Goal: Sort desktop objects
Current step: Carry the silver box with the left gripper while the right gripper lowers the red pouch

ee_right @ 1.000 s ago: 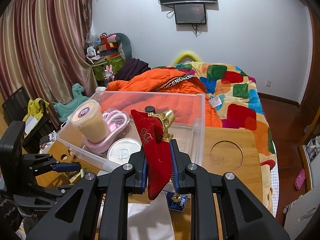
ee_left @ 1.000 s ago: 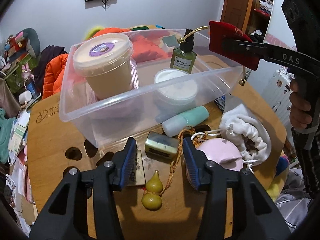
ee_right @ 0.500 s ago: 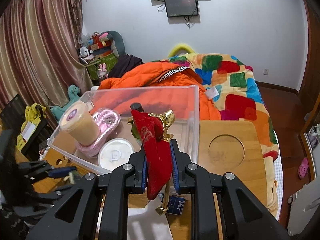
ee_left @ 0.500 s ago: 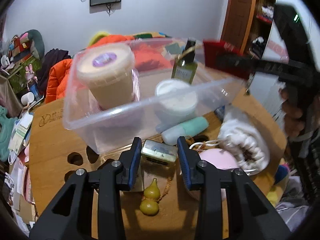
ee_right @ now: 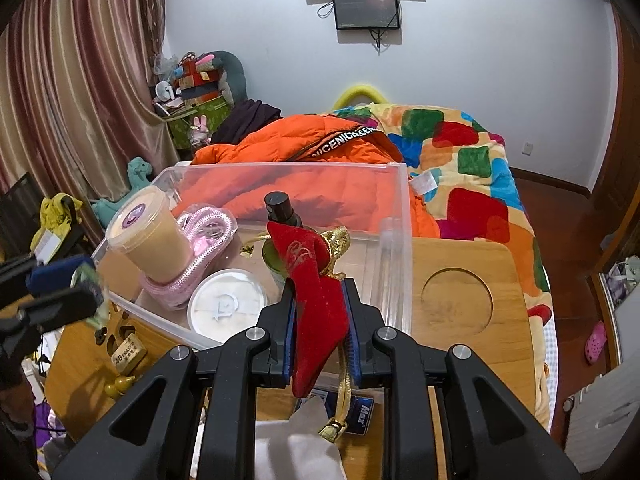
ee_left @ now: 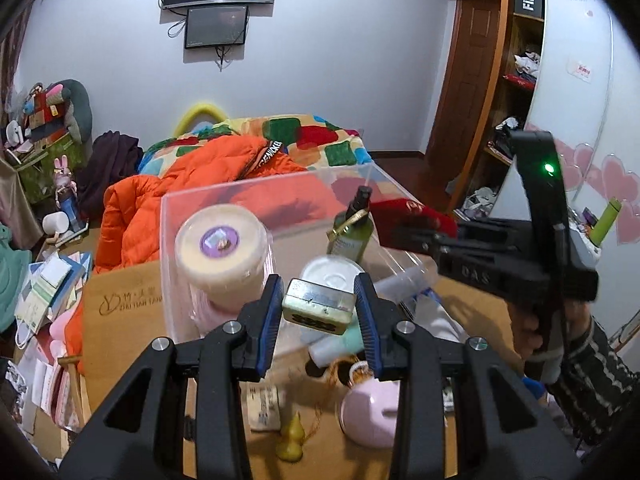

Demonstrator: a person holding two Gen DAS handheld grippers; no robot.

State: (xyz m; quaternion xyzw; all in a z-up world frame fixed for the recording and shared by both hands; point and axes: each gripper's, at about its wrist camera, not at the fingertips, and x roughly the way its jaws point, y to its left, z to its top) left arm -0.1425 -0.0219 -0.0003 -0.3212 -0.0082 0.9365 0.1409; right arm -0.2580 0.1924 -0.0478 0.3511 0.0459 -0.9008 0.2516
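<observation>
My left gripper [ee_left: 318, 312] is shut on a small gold metal tin [ee_left: 319, 306] and holds it lifted above the table, in front of the clear plastic bin [ee_left: 256, 188]. My right gripper [ee_right: 319, 320] is shut on a red velvet pouch [ee_right: 316, 304] with a gold cord, held over the bin's near right corner [ee_right: 394, 240]. The bin holds a beige lidded tub [ee_right: 146, 236], a pink cable [ee_right: 208, 236], a white round jar [ee_right: 227, 307] and a green spray bottle [ee_left: 354, 232].
On the wooden table [ee_right: 460, 304] lie a pink round case [ee_left: 372, 416], a yellow gourd charm [ee_left: 291, 438], a teal tube [ee_left: 340, 344], a white drawstring bag [ee_right: 296, 448] and a small card [ee_left: 262, 408]. A bed with an orange jacket [ee_right: 304, 144] lies behind.
My left gripper closed on the gold tin and lifted it off the table toward the bin. My right gripper kept the red pouch and moved slightly over the bin.
</observation>
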